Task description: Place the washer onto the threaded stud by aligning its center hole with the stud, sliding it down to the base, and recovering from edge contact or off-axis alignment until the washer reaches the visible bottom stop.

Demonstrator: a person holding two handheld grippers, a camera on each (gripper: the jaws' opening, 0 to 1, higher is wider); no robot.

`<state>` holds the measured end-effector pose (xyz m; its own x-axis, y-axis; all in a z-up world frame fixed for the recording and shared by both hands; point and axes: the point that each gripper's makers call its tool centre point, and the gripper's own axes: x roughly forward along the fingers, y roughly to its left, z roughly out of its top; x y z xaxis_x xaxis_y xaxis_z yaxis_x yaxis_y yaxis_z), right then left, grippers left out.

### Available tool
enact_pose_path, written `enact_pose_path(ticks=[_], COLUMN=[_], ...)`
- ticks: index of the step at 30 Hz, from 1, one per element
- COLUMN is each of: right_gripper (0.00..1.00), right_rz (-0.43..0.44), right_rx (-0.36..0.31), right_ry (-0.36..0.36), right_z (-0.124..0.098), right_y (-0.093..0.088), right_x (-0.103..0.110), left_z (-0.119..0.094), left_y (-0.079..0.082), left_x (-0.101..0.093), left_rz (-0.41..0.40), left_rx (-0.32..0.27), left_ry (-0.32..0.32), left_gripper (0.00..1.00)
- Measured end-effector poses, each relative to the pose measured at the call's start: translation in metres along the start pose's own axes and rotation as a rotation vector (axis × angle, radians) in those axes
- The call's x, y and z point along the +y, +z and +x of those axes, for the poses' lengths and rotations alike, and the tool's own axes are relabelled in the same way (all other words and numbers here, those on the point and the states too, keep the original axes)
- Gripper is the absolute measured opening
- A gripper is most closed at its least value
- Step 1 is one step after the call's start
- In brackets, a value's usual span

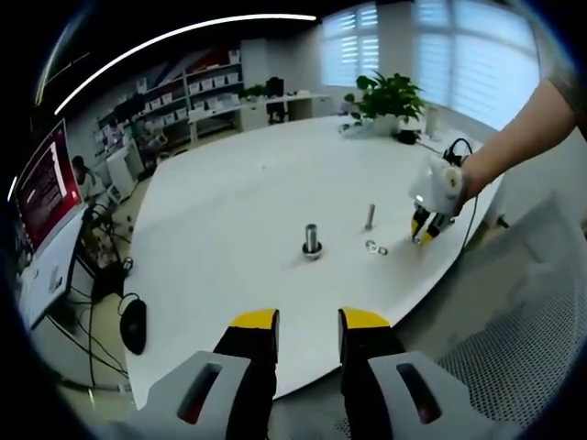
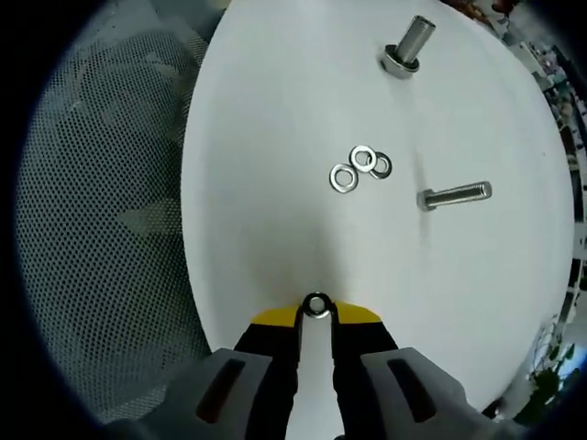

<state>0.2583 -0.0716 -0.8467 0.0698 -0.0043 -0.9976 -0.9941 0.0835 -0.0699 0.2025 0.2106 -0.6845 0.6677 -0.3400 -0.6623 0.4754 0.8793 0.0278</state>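
right gripper point(image 2: 316, 316) pinching washer point(image 2: 316, 305) | left gripper point(image 1: 307, 323) parted, empty | stud point(image 2: 456, 194) bare, well beyond washer | threading not begun

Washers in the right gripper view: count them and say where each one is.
4. Three loose washers lie clustered on the table between the two studs; the held washer sits pinched at the right claw tips. None looks hidden.

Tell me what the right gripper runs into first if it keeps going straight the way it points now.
Probably the loose washers on the white table: they lie straight ahead of the right gripper, which holds a washer in its jaws. The bare tabletop lies between; depth is unclear.
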Motion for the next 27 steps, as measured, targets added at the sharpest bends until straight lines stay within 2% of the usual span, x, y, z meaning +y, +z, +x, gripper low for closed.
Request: enact_pose_path(ticks=[3,4,5,6,7,9,10,16,20,23,25,27], right_gripper=[0.14,0.09,0.03,0.03,0.03,0.03,0.03,0.04,0.04,0.04,0.07,0.18], right_rz=[-0.014,-0.012,-0.014,-0.040,-0.002,0.007,0.052,0.084,0.080,0.131,0.192,0.249], right_rx=[0.012,0.010,-0.072,-0.024,-0.025,-0.041,-0.063,-0.117,-0.133,-0.129,-0.162,-0.219], right_ry=[-0.011,-0.015,-0.076,-0.053,-0.047,-0.036,-0.016,0.005,-0.003,0.031,0.058,0.044], right_z=[-0.001,-0.001,0.002,-0.001,-0.001,-0.001,0.000,-0.002,-0.001,-0.002,-0.002,-0.003], right_y=[-0.001,-0.001,0.010,0.001,0.000,0.000,0.001,0.000,0.000,0.001,0.008,0.018], right_x=[0.001,0.001,-0.005,-0.003,-0.002,-0.004,-0.005,-0.007,-0.007,-0.007,-0.008,-0.016], left_z=[0.000,0.000,0.000,0.000,0.000,0.000,0.000,0.000,0.000,0.000,0.000,0.000], left_y=[0.001,0.000,0.000,0.000,0.000,0.000,0.000,0.000,0.001,0.001,0.001,0.002], left_x=[0.000,0.000,0.000,0.000,0.000,0.000,0.000,0.000,0.000,0.000,0.000,0.000], left_rz=[0.001,0.001,0.001,0.001,0.002,0.003,0.005,0.005,0.005,0.005,0.003,0.004], left_rx=[-0.001,-0.001,0.000,0.000,0.001,0.001,0.001,-0.002,-0.002,-0.003,-0.005,-0.006], left_ry=[-0.001,-0.001,-0.001,-0.002,-0.003,-0.004,-0.004,-0.003,-0.003,-0.002,-0.001,0.000], left_gripper=[0.23,0.23,0.23,0.23,0.23,0.23,0.23,0.23,0.23,0.23,0.23,0.23])
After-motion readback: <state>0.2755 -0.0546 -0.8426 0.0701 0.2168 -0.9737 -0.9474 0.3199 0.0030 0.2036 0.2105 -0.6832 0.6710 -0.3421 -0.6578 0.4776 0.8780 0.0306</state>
